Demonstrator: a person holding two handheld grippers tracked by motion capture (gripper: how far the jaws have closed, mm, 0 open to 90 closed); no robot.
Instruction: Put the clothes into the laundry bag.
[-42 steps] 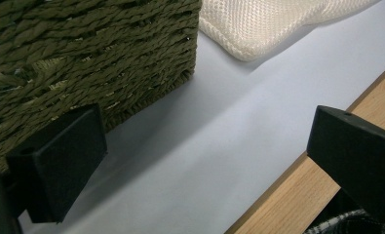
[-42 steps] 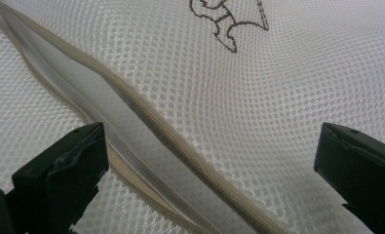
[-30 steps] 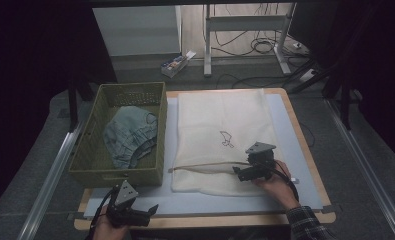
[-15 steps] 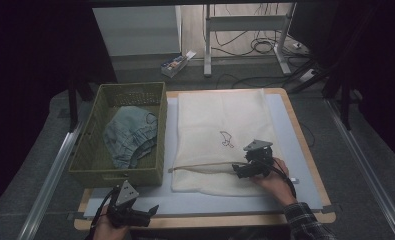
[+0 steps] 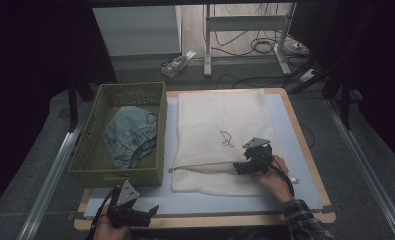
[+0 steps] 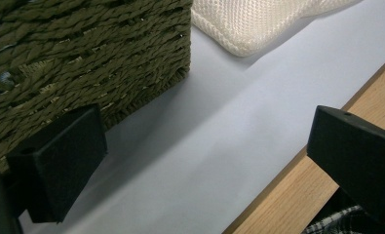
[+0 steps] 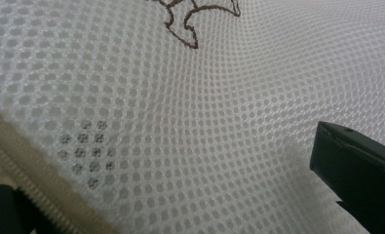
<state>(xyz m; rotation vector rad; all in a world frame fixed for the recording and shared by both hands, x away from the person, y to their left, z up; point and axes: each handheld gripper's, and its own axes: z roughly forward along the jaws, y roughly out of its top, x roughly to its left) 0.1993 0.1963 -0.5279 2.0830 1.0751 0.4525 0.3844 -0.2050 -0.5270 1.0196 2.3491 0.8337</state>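
Observation:
A cream mesh bag (image 5: 222,120) lies flat on the table, with a small brown embroidered mark (image 5: 226,139) and a zipper strip (image 5: 205,165) running across its near part. My right gripper (image 5: 239,169) rests on the bag at the right end of that zipper and points left. In the right gripper view the right gripper (image 7: 175,192) is open: the mesh (image 7: 190,107) lies between its jaws and the left jaw sits on the zipper tape (image 7: 48,185). My left gripper (image 5: 149,211) lies at the table's front left, open and empty (image 6: 204,156).
A green woven basket (image 5: 87,172) stands left of the bag, with a blue denim garment (image 5: 130,135) inside; its wall (image 6: 83,53) is close to the left gripper. A pale mat (image 5: 285,145) covers the wooden table (image 5: 305,135). Cables and a small box lie on the floor behind.
The right gripper has shifted only slightly on the bag near the zipper's end. The left gripper has stayed where it was.

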